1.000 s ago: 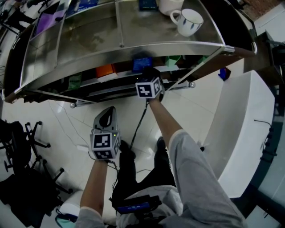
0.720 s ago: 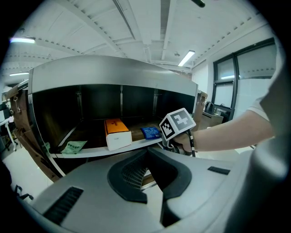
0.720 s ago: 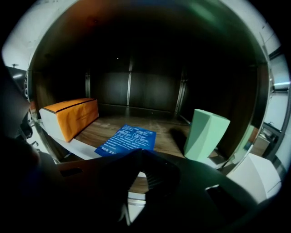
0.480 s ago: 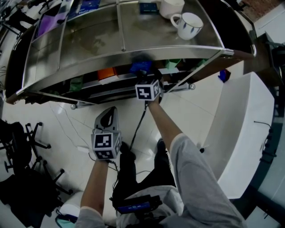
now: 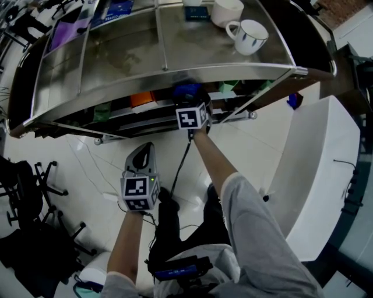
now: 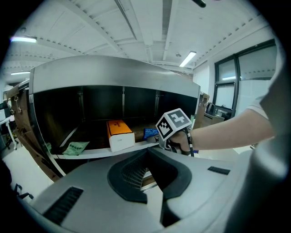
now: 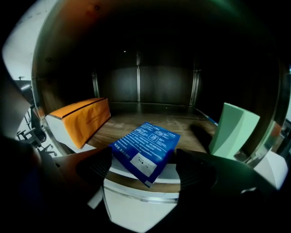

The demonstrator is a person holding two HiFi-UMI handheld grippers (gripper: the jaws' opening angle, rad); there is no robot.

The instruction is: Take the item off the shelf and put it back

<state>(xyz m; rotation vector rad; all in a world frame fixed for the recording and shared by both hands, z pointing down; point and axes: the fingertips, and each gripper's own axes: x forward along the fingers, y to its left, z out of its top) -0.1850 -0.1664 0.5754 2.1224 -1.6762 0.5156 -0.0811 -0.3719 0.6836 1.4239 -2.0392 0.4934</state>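
Widening since a second ago: your right gripper (image 7: 144,167) is spreading its jaws off the blue packet (image 7: 146,146).
It's lying on the shelf (image 7: 136,181) edge between them; your left gripper (image 5: 143,152) is hanging back from the shelf, closed, empty.

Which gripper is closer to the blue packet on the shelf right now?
Right. The right gripper is at the shelf edge; its jaws have just been opening, with the blue packet between them. The left gripper hangs back, clear of the shelf.

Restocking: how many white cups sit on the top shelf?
2: a mug near the top shelf's right end, a second cup beside it, partly cropped; others may be hidden.
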